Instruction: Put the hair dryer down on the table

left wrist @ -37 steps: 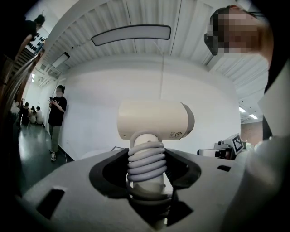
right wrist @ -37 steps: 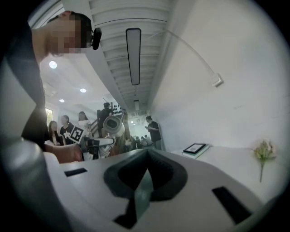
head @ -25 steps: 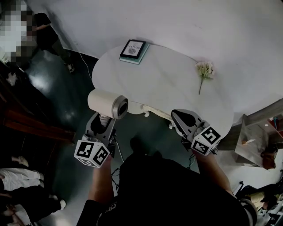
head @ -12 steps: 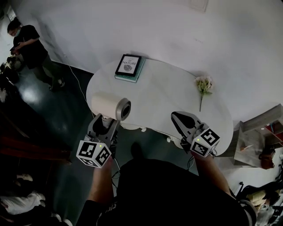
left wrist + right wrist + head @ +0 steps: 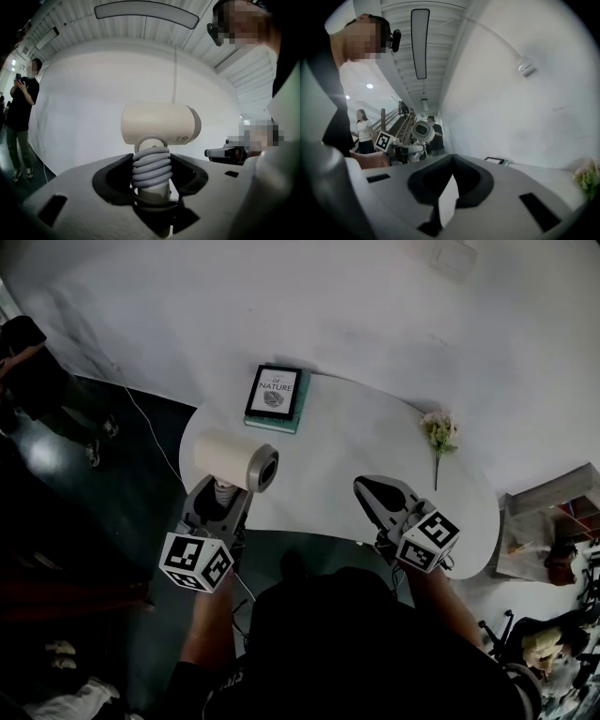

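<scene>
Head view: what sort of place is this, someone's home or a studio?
Likely a studio set, not a home: a white backdrop sweeps behind a lone white table carrying a book and a flower sprig, and an onlooker stands on the dark floor.

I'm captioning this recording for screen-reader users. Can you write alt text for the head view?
Seen from above, the left gripper holds a cream hair dryer by its handle over the near edge of a white table; the right gripper is shut and empty. A book and a flower sprig lie on the table.
</scene>
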Motion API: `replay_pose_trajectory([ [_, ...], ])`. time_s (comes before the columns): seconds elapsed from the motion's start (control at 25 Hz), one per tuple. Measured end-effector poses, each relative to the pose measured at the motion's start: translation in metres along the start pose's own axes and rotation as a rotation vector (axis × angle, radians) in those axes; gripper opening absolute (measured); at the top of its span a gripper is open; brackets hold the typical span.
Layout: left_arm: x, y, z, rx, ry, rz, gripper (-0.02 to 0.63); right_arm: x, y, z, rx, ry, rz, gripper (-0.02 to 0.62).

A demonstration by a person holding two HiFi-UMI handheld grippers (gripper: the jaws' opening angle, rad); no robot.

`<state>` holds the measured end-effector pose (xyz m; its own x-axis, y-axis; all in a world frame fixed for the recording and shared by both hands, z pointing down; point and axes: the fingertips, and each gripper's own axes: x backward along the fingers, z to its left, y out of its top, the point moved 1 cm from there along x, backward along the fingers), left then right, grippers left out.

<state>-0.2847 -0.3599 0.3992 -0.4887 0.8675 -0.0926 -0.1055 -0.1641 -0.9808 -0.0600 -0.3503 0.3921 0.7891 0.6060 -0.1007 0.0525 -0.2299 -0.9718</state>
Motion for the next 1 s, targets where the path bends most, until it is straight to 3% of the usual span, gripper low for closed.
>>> replay_pose_trajectory([
  [0.36, -0.046, -0.010, 0.015, 0.022, -0.022, 0.056, 0.232, -0.013, 0.005, -0.039, -0.018, -0.043, 0.007, 0.006],
  [1.0, -0.145, -0.066, -0.032, 0.095, -0.061, 0.203, 0.232, 0.022, -0.009, -0.123, -0.083, -0.070, 0.020, 0.006],
])
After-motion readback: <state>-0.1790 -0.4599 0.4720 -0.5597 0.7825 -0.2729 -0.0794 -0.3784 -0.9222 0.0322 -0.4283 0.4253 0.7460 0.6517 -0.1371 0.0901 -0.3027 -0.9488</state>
